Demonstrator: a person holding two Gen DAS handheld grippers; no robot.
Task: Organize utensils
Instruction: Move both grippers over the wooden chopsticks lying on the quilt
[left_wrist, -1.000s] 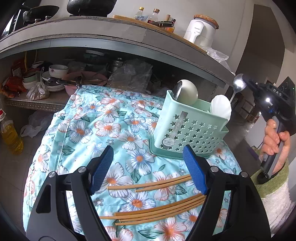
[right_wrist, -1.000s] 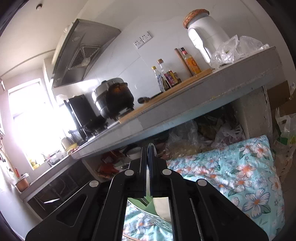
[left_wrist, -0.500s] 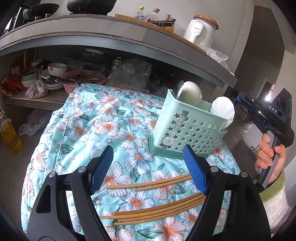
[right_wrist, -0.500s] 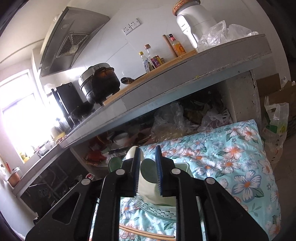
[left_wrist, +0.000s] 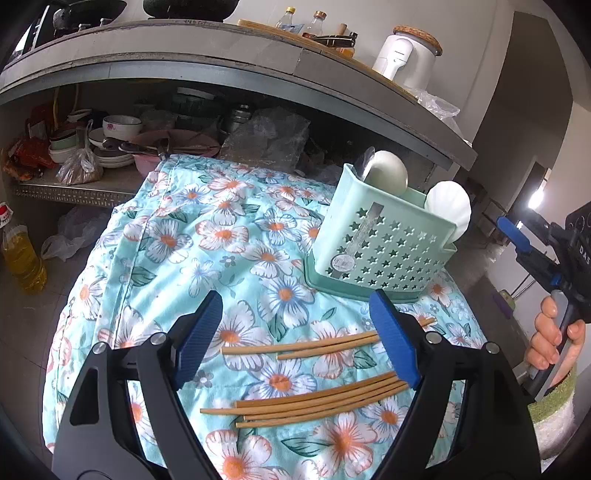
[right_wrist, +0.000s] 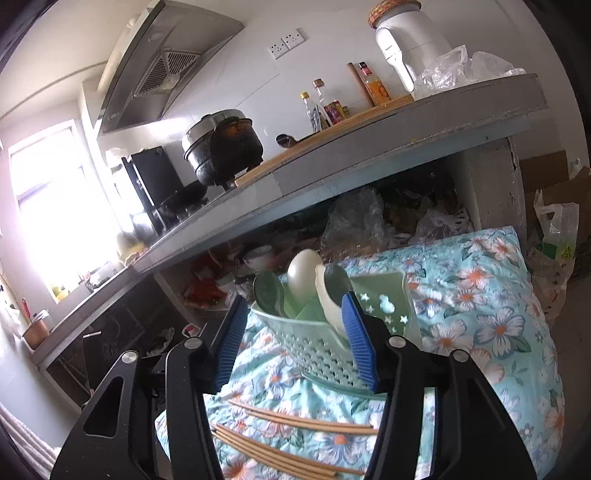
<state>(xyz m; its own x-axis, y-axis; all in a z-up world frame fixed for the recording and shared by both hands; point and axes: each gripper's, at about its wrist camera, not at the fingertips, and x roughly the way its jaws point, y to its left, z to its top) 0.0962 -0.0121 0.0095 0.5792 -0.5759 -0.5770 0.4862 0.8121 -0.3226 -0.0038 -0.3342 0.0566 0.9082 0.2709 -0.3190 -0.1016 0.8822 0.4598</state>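
Floral cloth below kitchen counter; left tongs, right tongs released, right just widening.

Right gripper sat bottom centre of the frame, blue pads apart with nothing pinched, jaws having just been opening. Past them, mid-frame, was the mint green utensil holder on the floral cloth, with a few spoons poking out the top. Bamboo chopsticks lay loose on the cloth along the bottom edge. A black pot stood on the grey counter up above.
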